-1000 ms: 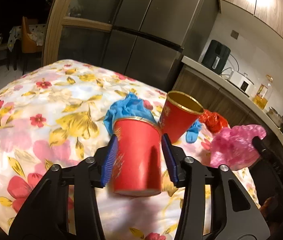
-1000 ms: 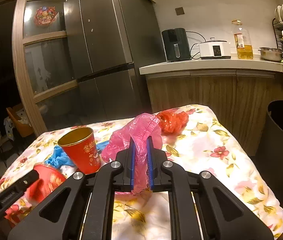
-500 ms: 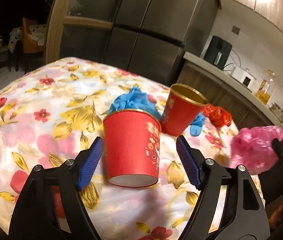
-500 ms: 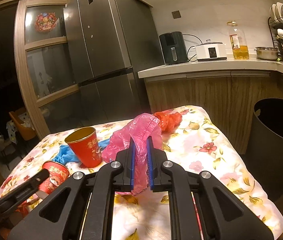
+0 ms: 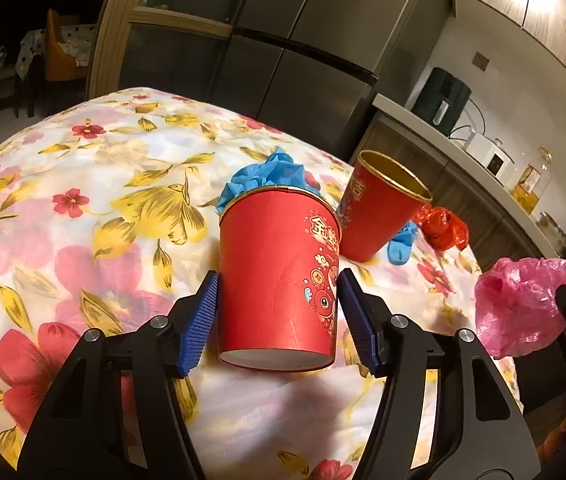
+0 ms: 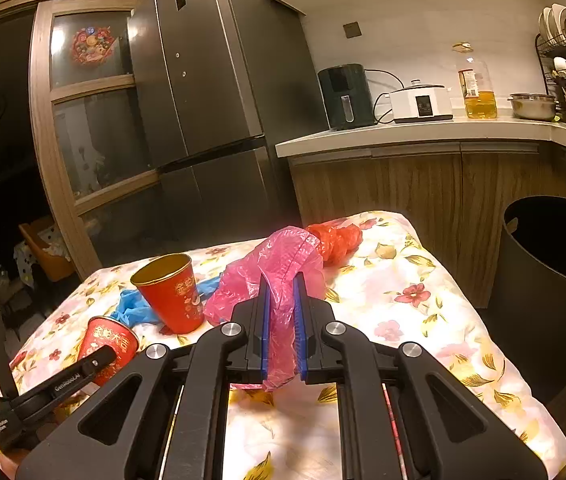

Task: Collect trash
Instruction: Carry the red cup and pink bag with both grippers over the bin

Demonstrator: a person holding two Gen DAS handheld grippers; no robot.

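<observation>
A red paper cup stands on the floral tablecloth between the blue pads of my left gripper. The pads stand right at its sides, and I cannot tell if they press it. My right gripper is shut on a pink plastic bag, which also shows in the left wrist view. A second red cup stands behind, also in the right wrist view. A crumpled blue glove and a red plastic bag lie by the cups.
A black trash bin stands on the floor to the right of the table. A dark fridge and a wooden counter with appliances are behind the table.
The left gripper opened and let go of the near red cup, then closed in again around it. The right gripper moved right with the pink bag, bringing the bin into view.
</observation>
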